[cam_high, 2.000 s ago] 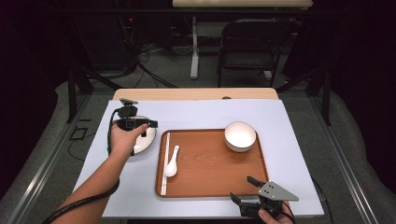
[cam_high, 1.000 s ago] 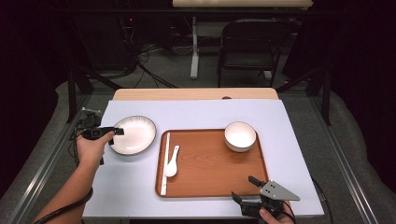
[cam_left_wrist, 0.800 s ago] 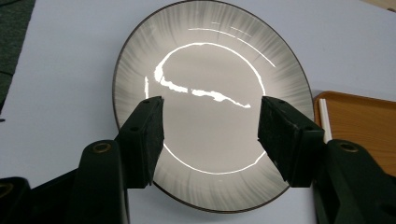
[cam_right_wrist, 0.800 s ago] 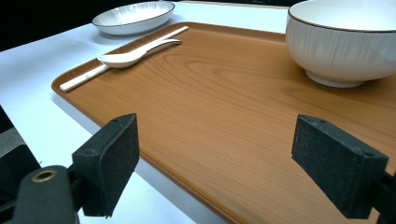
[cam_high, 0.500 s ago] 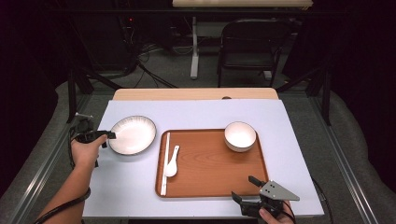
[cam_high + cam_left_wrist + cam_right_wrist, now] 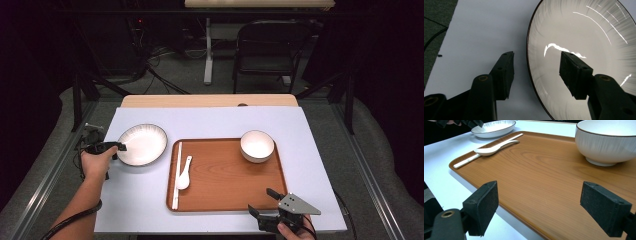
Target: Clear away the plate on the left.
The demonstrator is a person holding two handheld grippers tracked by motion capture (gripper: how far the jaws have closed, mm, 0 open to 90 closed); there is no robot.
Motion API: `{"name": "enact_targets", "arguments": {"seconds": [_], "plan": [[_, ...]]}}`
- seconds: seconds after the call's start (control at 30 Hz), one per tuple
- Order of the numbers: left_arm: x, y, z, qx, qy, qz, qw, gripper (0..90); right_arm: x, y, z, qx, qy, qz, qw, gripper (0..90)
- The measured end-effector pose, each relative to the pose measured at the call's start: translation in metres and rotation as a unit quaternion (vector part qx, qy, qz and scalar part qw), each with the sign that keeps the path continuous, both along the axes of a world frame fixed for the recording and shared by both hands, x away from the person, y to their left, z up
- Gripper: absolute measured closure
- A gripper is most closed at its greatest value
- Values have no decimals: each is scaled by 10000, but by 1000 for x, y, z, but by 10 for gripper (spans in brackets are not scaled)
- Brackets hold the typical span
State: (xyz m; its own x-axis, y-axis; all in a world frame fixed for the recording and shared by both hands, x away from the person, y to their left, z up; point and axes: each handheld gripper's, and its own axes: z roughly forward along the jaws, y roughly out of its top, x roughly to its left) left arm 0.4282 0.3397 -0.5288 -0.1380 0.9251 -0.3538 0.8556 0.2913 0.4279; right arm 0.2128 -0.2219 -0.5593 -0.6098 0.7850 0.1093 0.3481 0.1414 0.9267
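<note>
A white plate [image 6: 143, 144] with a dark rim lies on the pale blue table, left of the tray. My left gripper [image 6: 117, 146] lies level at the plate's left edge. In the left gripper view the plate [image 6: 584, 50] has its rim between the left gripper [image 6: 537, 56] jaws, one jaw over the table and one over the plate. The jaws have just been closing, with a gap still showing on both sides of the rim. My right gripper [image 6: 262, 201] rests open at the tray's near right corner; the right gripper [image 6: 540, 195] has nothing between its jaws.
The wooden tray [image 6: 225, 185] holds a white bowl [image 6: 257, 145] at its far right, plus a white spoon [image 6: 183, 175] and white chopsticks [image 6: 176, 172] along its left side. A chair and cables stand beyond the table's far edge.
My left hand came off the top of the plate, swung round to its left side and sank to rim level. The right gripper stayed where it was.
</note>
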Motion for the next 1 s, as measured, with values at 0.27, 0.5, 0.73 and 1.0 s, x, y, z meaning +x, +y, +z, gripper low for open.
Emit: {"name": "enact_targets", "arguments": {"seconds": [0.27,0.5,0.73,1.0], "plan": [[6,-3,-3,-47,87,37,9999,562,0,0,0,-4,3,20,10000,144],[11,-5,-6,-121,155,99,9998,594,0,0,0,-8,-7,19,10000,144],[13,-3,-10,-194,230,209,9993,659,0,0,0,-4,-13,26,10000,144],[14,1,-11,-284,226,234,9991,703,0,1,0,-3,-16,51,10000,144]]}}
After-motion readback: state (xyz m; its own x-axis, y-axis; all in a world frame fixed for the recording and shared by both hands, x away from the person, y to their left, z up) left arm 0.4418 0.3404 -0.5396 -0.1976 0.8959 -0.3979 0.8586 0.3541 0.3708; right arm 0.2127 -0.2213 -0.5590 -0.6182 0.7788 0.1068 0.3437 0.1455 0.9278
